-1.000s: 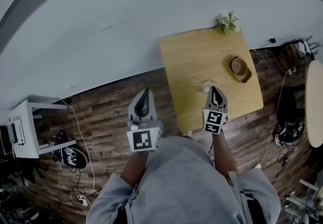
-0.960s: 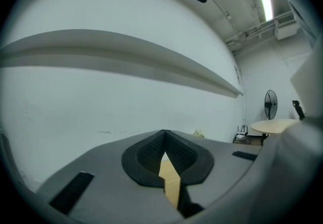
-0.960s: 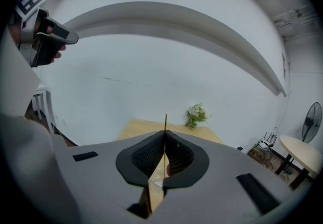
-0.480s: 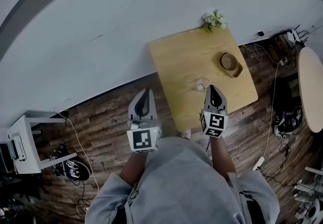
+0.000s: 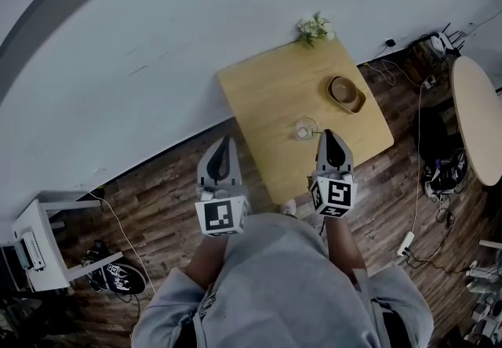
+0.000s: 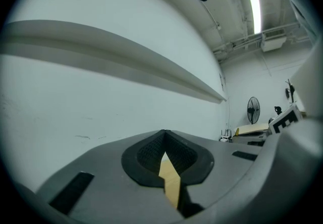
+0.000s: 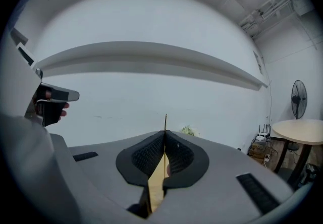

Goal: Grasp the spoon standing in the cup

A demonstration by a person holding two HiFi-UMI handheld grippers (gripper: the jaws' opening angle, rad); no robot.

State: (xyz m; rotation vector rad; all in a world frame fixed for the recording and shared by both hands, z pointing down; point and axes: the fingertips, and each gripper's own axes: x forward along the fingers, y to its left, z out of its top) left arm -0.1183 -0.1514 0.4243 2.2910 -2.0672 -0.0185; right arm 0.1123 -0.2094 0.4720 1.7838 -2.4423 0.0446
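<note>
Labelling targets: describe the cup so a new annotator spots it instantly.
On the square wooden table against the white wall, look toward its near side, just ahead of the right gripper. The cup is small and clear glass, unlike the brown wooden bowl further right and the flowering plant at the far corner.

Thin spoon (image 7: pixel 165 122) stands upright, pinched in the right gripper (image 7: pixel 165 135); clear cup (image 5: pixel 305 129) sits upright on the wooden table (image 5: pixel 267 96)
</note>
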